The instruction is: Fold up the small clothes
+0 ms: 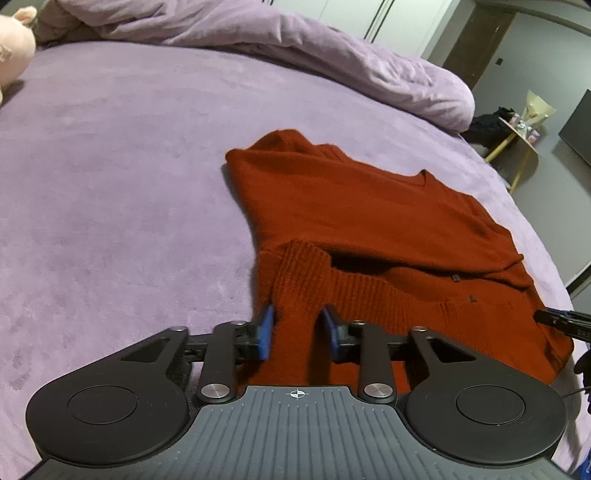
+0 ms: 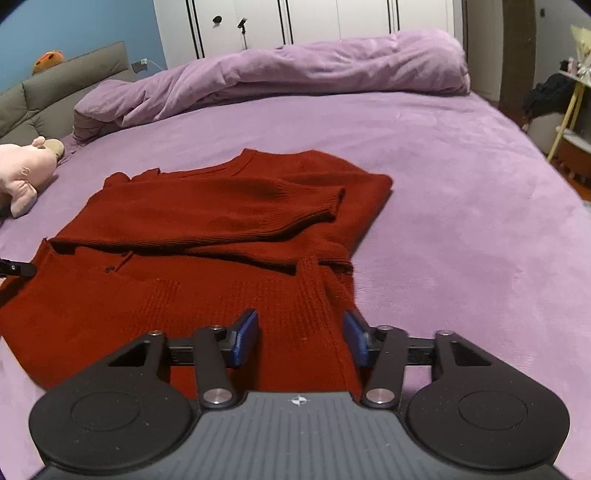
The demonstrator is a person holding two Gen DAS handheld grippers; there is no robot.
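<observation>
Left wrist view: the left gripper (image 1: 298, 332) sits at the near hem of the sweater (image 1: 369, 221). Its blue pads (image 1: 266, 328) stand on either side of a raised ridge of red knit, and the jaws pinch that ridge between them. The sweater lies on the bed (image 1: 110, 166), spread away from the camera, with one sleeve (image 1: 369, 284) folded across the body. At the right edge of this view, a black finger of the right gripper (image 1: 561, 319) shows at the opposite hem corner.

Right wrist view: the right gripper (image 2: 301, 341) is positioned over the near right hem corner of the sweater (image 2: 221, 221). Its jaws are spread, with red fabric lying between the pads (image 2: 245, 336); the pads do not press on it. The right pad sits at the outer edge of the cloth, just beside the purple bed (image 2: 461, 221) surface. A sleeve (image 2: 277, 206) is folded across the chest, cuff pointing right.

A rolled duvet (image 2: 295, 70) lies along the far side of the bed. A pink plush toy (image 2: 22, 170) rests on the bed to the left, well apart from the sweater. White wardrobe doors (image 2: 314, 22) stand behind the bed.
</observation>
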